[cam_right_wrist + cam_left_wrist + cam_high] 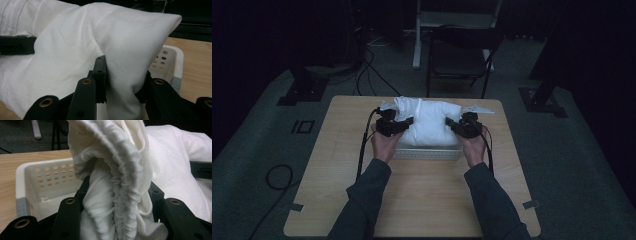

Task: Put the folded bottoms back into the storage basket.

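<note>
A white pillow [427, 122] in a white pillowcase rests in a white perforated basket [427, 152] at the middle of the table. My left gripper [404, 122] is shut on the gathered, ruffled edge of the pillowcase [122, 187] at the pillow's left end. At the right end, my right gripper [454, 126] is shut on a fold of the pillow [120, 82]. In the left gripper view the basket's wall [47, 180] shows just left of the cloth. The right gripper view has the basket's corner [167, 62] to the right of the pillow.
The basket sits on a light wooden table [412, 190] with free surface toward the person. A folding chair [459, 55] stands behind the table's far edge. Cables [367, 75] and stand bases [302, 90] lie on the dark floor.
</note>
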Demonstrator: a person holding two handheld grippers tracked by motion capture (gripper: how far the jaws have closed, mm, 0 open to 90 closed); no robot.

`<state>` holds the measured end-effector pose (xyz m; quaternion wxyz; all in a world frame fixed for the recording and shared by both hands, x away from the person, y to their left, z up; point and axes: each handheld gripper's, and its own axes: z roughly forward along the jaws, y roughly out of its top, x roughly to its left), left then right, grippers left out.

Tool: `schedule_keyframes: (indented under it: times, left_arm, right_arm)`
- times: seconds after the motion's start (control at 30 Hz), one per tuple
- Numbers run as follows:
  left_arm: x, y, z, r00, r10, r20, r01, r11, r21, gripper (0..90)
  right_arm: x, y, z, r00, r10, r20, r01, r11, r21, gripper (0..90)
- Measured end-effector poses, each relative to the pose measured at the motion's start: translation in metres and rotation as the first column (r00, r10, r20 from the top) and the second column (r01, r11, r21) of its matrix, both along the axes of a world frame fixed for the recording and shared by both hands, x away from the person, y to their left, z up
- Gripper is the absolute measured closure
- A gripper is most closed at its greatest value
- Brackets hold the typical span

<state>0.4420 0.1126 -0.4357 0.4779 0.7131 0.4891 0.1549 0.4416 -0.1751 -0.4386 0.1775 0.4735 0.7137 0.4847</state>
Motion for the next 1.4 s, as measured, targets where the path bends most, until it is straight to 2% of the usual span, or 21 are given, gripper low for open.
schedule_keyframes:
  times: [0.23,0.3,0.73,1.4]
  left_arm:
    - [0.006,-0.003,-0.002,0.9999,0.011,-0.013,-0.011,0.9999,0.008,53.3]
    - [0.008,-0.003,-0.005,0.9997,0.011,-0.021,-0.011,0.9998,0.017,53.3]
    - [0.020,-0.003,-0.021,0.9971,0.028,-0.071,-0.025,0.9986,0.046,53.2]
    - [0.026,-0.002,-0.030,0.9943,0.051,-0.094,-0.046,0.9973,0.058,53.2]
  right_arm:
    - [0.006,0.000,-0.002,0.9998,-0.013,-0.015,0.013,1.000,-0.009,70.7]
    - [0.008,0.001,-0.003,0.9995,-0.019,-0.024,0.019,1.000,-0.003,70.8]
    - [0.017,0.009,-0.017,0.9972,-0.031,-0.069,0.028,0.999,-0.043,70.8]
    - [0.022,0.017,-0.022,0.9962,-0.041,-0.077,0.034,0.996,-0.084,70.8]
